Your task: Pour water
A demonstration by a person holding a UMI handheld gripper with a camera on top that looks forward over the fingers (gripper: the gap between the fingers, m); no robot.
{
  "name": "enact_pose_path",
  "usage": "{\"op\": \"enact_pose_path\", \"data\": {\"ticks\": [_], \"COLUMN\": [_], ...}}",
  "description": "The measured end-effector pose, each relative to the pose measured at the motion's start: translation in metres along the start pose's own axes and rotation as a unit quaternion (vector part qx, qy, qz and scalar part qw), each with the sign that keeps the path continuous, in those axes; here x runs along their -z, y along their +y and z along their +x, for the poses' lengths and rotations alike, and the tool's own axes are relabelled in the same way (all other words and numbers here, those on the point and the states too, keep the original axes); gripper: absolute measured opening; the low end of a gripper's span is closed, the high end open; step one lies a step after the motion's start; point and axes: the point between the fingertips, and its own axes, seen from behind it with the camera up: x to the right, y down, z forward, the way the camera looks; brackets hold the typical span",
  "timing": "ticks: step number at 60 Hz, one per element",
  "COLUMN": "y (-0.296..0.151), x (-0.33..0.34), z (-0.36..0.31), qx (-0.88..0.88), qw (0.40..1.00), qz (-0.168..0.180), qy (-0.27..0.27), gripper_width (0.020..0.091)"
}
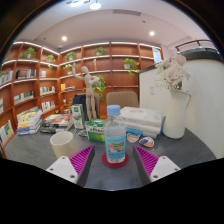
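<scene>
A clear plastic water bottle (pixel 115 135) with a blue cap and a blue-white label stands upright on a red coaster (pixel 115 160) on the grey table (pixel 180 150). My gripper (pixel 114 160) is open, its magenta pads (pixel 82 158) set wide to either side. The bottle stands between the fingers with a gap on each side. A white cup (pixel 63 143) sits on the table left of the bottle, just beyond the left finger.
A white vase with pale flowers (pixel 176 112) stands at the right. White and green boxes (pixel 140 120) lie behind the bottle, with books (pixel 30 122) at the left. Wooden shelves (pixel 90 60) with plants line the back wall.
</scene>
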Motion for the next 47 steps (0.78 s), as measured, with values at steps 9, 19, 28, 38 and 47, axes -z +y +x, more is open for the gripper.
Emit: {"op": "enact_pose_path", "data": {"ticks": [9, 19, 28, 38, 47], "y": [0.009, 0.010, 0.008, 0.001, -0.016], "x": [0.049, 0.085, 0.107, 0.121, 0.125], "z": [-0.017, -0.030, -0.040, -0.042, -0.038], "qx": [0.002, 0.014, -0.007, -0.007, 0.000], "qw": [1.000, 1.000, 1.000, 1.000, 0.998], "qz": [-0.001, 0.010, 0.017, 0.027, 0.055], "qy": [0.010, 0.016, 0.003, 0.005, 0.016], "gripper_width": [0.0769, 0.0774, 0.0774, 0.0775, 0.0776]}}
